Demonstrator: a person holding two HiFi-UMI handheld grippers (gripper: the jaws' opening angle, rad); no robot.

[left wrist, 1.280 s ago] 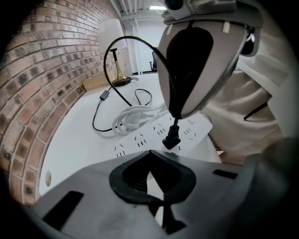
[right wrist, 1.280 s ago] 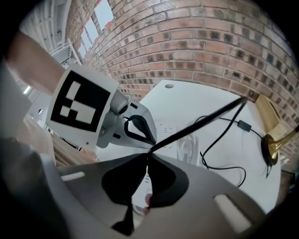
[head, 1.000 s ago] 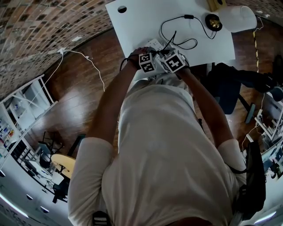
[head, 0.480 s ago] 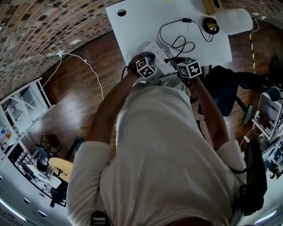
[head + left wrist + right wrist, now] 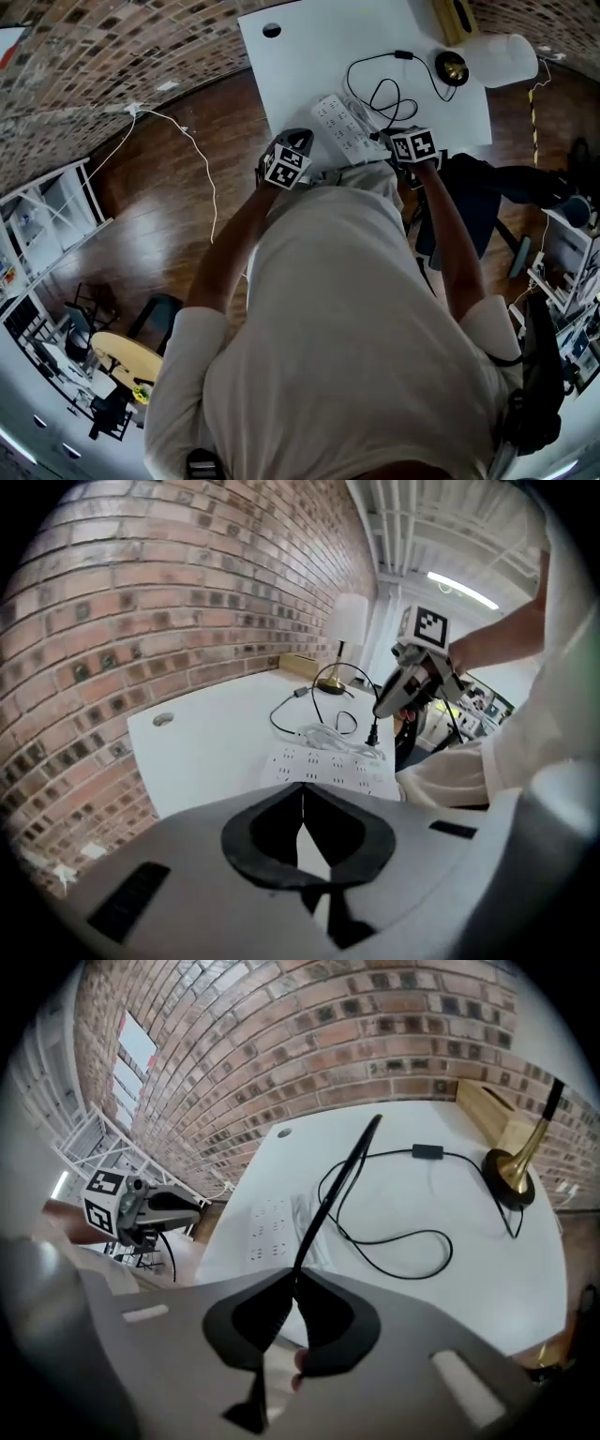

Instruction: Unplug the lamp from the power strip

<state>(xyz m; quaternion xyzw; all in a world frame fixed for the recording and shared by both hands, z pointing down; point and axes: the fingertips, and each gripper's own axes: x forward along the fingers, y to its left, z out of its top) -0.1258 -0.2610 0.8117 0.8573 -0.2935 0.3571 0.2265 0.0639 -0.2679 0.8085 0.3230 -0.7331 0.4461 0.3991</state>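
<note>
The white power strip lies on the white table, no black plug in it. My right gripper hovers off the table's near right edge. Its jaws pinch the lamp's black plug, which hangs free above the strip, and they are starting to open. The black cord loops back to the lamp's brass base beside the white shade. My left gripper is held off the table's near left edge, shut with nothing in it.
A wooden box stands at the table's far edge by the lamp. A cable hole sits in the far left corner. A dark chair stands right of the person. A white cord trails over the wood floor.
Both grippers have drawn back from the power strip toward the person. The right one has pulled the black plug out of the strip; the left has moved off to the left.
</note>
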